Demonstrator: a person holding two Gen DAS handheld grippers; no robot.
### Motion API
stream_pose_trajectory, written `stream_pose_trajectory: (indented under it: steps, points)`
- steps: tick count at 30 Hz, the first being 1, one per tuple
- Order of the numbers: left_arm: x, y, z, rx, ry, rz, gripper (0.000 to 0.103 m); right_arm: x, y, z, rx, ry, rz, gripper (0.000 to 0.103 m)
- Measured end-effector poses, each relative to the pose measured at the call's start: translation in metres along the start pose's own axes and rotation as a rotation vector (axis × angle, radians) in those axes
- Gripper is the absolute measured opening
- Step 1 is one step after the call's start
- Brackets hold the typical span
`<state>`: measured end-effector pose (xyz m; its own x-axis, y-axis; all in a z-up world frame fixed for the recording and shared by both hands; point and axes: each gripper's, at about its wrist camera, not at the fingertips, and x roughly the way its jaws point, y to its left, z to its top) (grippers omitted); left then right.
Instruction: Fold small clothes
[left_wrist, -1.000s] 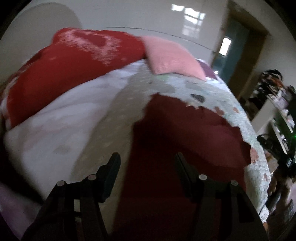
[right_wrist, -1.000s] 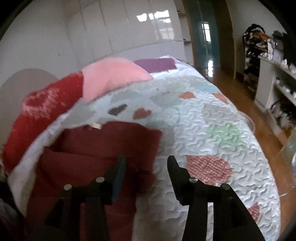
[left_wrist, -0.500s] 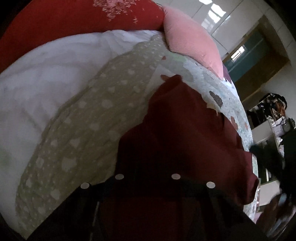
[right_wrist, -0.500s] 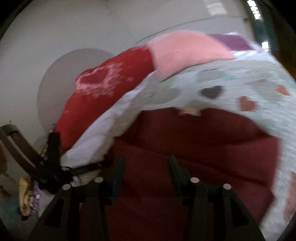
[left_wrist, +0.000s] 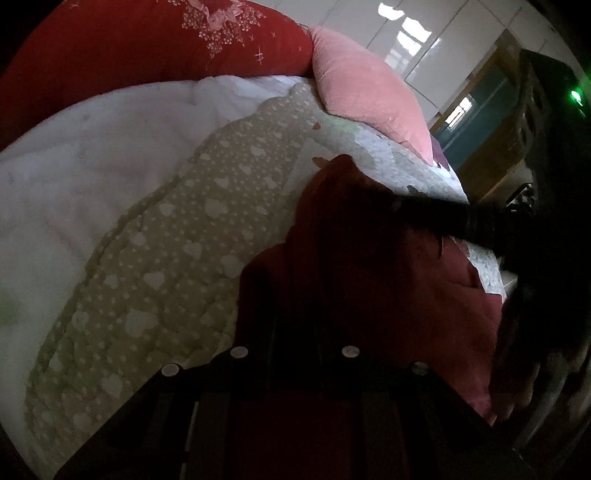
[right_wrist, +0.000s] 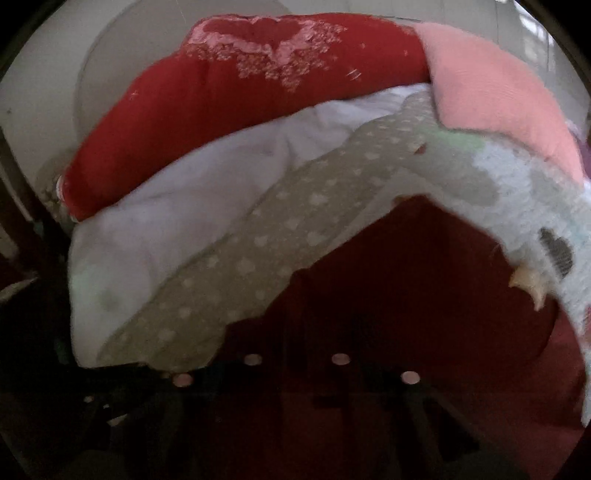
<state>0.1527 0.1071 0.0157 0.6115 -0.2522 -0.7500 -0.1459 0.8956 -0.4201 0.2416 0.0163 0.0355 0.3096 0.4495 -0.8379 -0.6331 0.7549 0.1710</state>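
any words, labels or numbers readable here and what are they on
None can be read.
Tag on the dark red garment: a small pale tag at its edge, blurred, no text legible.
Red pillow: only a pale floral and heart pattern, no lettering.
Quilt: heart shapes only.

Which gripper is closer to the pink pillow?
Right. In the left wrist view the right gripper lies across the dark red garment just below the pink pillow, while the left gripper sits further back.
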Motion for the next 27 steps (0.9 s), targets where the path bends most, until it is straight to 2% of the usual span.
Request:
stream_pose_trajectory:
  steps: [3,5,8,10,12,15,17,20,22,23,26,27]
  points:
    - [0.002,-0.004,0.001,0.015,-0.005,0.013,0.016,-0.012,-0.022,0.012,0.064,-0.066,-0.051,0.006]
    - [0.003,-0.007,0.001,0.036,-0.009,0.036,0.016,-0.007,-0.035,0.016,0.095,-0.078,-0.096,0.006]
    - [0.003,-0.01,0.001,0.054,-0.001,0.058,0.017,0.013,-0.05,0.013,0.123,-0.049,-0.13,0.008]
    - [-0.003,-0.012,0.002,0.063,-0.004,0.062,0.018,0.02,-0.06,0.009,0.154,-0.031,-0.137,0.013]
    - [-0.017,-0.015,0.0,0.087,-0.024,0.094,0.02,0.009,-0.071,0.003,0.216,-0.063,-0.139,0.026]
    - [-0.036,-0.02,-0.007,0.122,-0.049,0.136,0.027,-0.036,-0.084,-0.014,0.276,-0.159,-0.145,0.027]
    - [-0.049,-0.025,-0.014,0.146,-0.068,0.17,0.028,-0.072,-0.09,-0.037,0.267,-0.206,-0.158,0.027]
    - [-0.072,-0.034,-0.031,0.185,-0.098,0.207,0.04,-0.11,-0.104,-0.086,0.298,-0.219,-0.17,0.027]
    - [-0.079,-0.037,-0.04,0.205,-0.111,0.226,0.044,-0.123,-0.121,-0.122,0.362,-0.207,-0.191,0.034]
    - [-0.082,-0.039,-0.044,0.216,-0.114,0.235,0.045,-0.128,-0.132,-0.141,0.399,-0.199,-0.207,0.042]
    - [-0.085,-0.036,-0.057,0.215,-0.089,0.256,0.045,-0.145,-0.171,-0.192,0.546,-0.194,-0.285,0.042]
    - [-0.085,-0.034,-0.06,0.209,-0.082,0.265,0.045,-0.156,-0.18,-0.209,0.588,-0.22,-0.269,0.039]
